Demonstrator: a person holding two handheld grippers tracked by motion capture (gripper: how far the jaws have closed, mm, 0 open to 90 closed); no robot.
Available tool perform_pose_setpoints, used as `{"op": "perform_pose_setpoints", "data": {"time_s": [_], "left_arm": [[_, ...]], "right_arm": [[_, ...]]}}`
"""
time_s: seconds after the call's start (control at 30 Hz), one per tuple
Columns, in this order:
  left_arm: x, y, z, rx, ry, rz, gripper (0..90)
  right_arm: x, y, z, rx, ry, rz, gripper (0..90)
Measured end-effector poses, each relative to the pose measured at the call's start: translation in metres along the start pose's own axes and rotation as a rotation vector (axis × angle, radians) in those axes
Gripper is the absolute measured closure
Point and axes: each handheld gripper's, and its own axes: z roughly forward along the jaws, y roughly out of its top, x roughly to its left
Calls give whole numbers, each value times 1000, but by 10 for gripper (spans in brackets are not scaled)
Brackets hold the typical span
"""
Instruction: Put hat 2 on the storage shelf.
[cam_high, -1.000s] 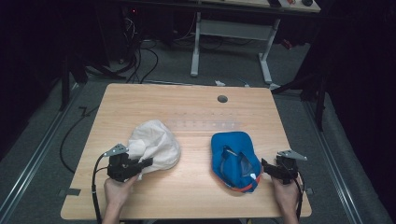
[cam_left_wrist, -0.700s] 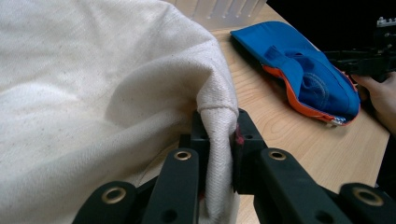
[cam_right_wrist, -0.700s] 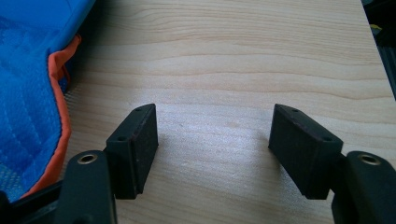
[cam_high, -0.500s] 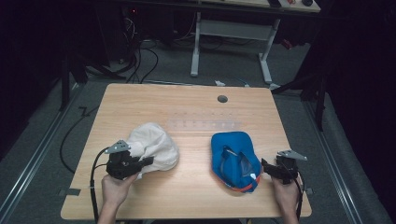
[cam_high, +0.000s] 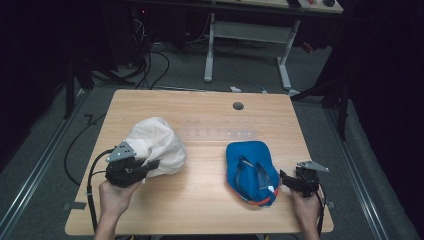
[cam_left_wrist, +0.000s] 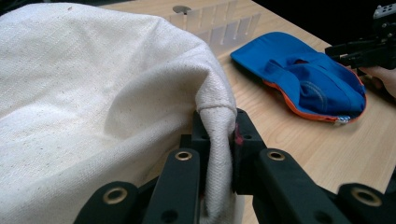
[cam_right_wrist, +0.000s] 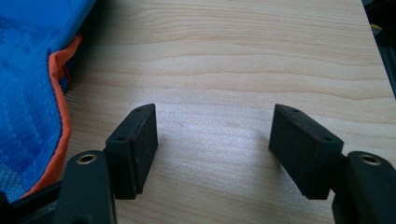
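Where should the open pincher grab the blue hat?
Probably the orange-edged rim of the blue hat, on the side facing the right hand-held gripper. The hat lies upside down on the table, so that thin rim sits raised and the open jaws could slide in from the right and close over it.

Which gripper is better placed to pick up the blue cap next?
Right. The right gripper is open beside the blue cap; the left gripper is shut on the white cap.
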Motion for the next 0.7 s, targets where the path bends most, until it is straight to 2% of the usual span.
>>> {"op": "perform_pose_setpoints", "data": {"time_s": [0.17, 0.4, 0.7], "left_arm": [[0, 9, 6, -6, 3, 25, 829], [-2, 22, 14, -16, -18, 12, 828], [-7, 37, 32, -3, -19, 59, 828]], "right_arm": [[0, 0, 0, 0, 0, 0, 327], [0, 0, 0, 0, 0, 0, 326], [0, 0, 0, 0, 1, 0, 325]]}}
